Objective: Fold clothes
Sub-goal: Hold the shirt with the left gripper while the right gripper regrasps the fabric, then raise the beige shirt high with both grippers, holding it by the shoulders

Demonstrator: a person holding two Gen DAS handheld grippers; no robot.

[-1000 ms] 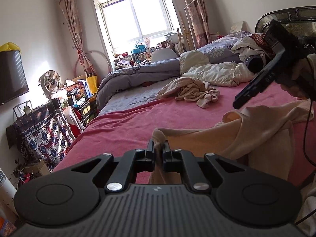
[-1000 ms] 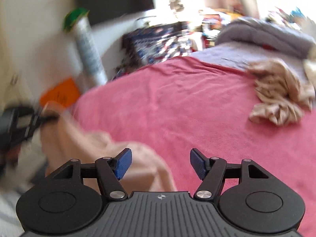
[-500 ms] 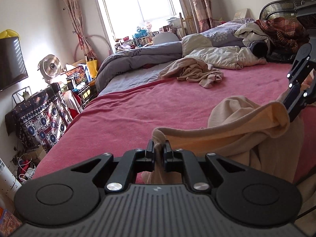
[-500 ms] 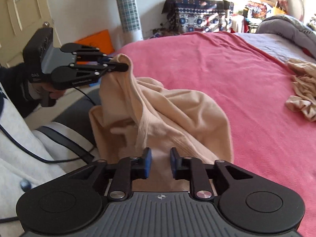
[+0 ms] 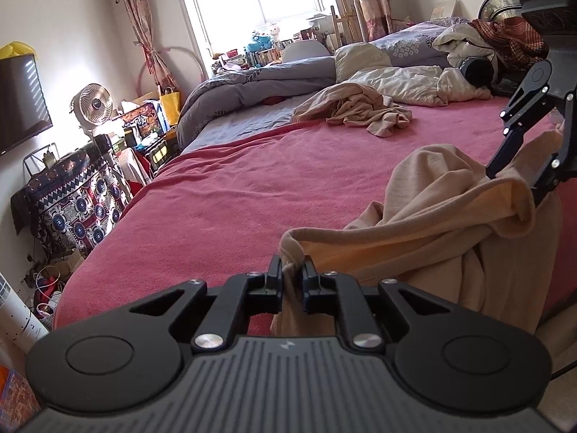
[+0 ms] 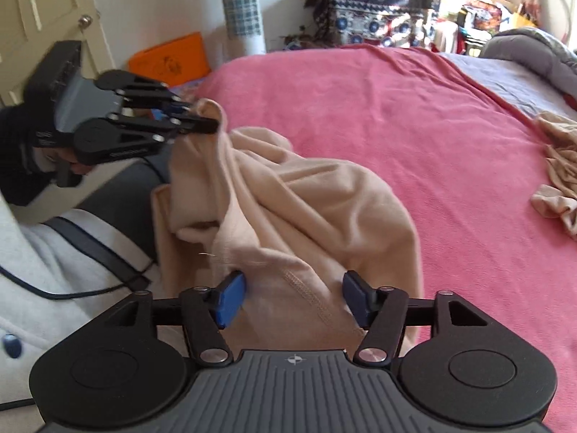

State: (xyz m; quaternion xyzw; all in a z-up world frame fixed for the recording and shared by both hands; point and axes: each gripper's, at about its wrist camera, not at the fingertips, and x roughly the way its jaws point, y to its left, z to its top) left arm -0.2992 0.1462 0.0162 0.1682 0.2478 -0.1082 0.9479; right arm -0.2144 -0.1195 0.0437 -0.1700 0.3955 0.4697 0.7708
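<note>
1. Currently, the left tool [image 5: 291,277] is clamped on a bunched edge of the beige garment [image 6: 306,195], held above the near end of the pink bed [image 5: 234,195].
2. Right tool [image 6: 294,297]: fingers spread apart, garment fabric lying between them, unclamped.
3. A second beige garment [image 5: 355,108] lies crumpled farther up the bed.
</note>
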